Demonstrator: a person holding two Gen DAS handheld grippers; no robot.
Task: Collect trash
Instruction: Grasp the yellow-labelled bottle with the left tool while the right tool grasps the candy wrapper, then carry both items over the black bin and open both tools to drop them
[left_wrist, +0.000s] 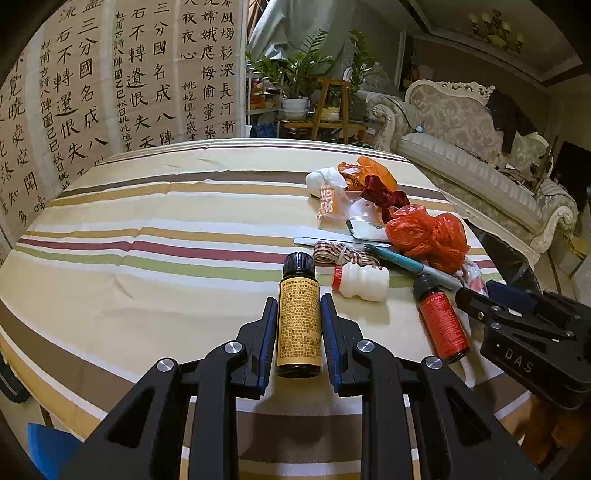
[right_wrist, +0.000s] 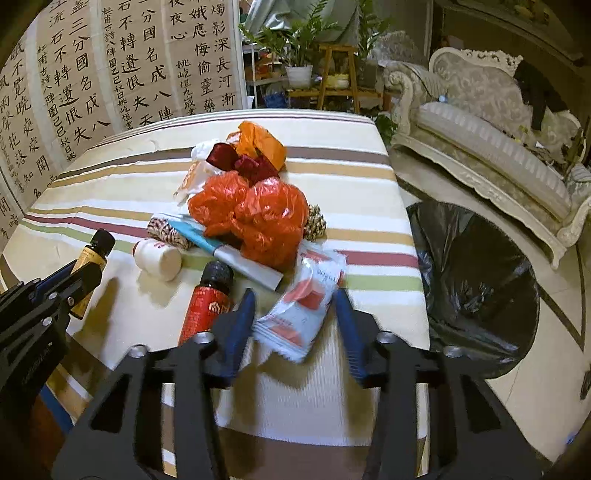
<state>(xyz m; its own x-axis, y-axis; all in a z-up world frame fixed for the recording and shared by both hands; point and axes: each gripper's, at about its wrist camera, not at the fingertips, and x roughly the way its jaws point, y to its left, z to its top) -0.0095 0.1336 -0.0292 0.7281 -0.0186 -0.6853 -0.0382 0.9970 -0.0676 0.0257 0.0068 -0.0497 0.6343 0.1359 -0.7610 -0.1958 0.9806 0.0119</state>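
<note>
**Gripping trash over the striped cloth**

I see my left gripper clamped on the yellow-label bottle. My right gripper brackets a white-red packet; pad contact unclear. Striped table beneath; black-lined bin at three o'clock; calligraphy wall at ten.

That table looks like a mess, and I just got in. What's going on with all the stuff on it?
A person is clearing trash off the striped table with a hand-held tool in each hand. The left tool is clamped on a yellow-label bottle. The right tool has a white-and-red packet between its jaws, not clearly gripped yet. A red bottle, a small white bottle, a red bag and wrappers remain. A black-lined bin stands beside the table.
</note>
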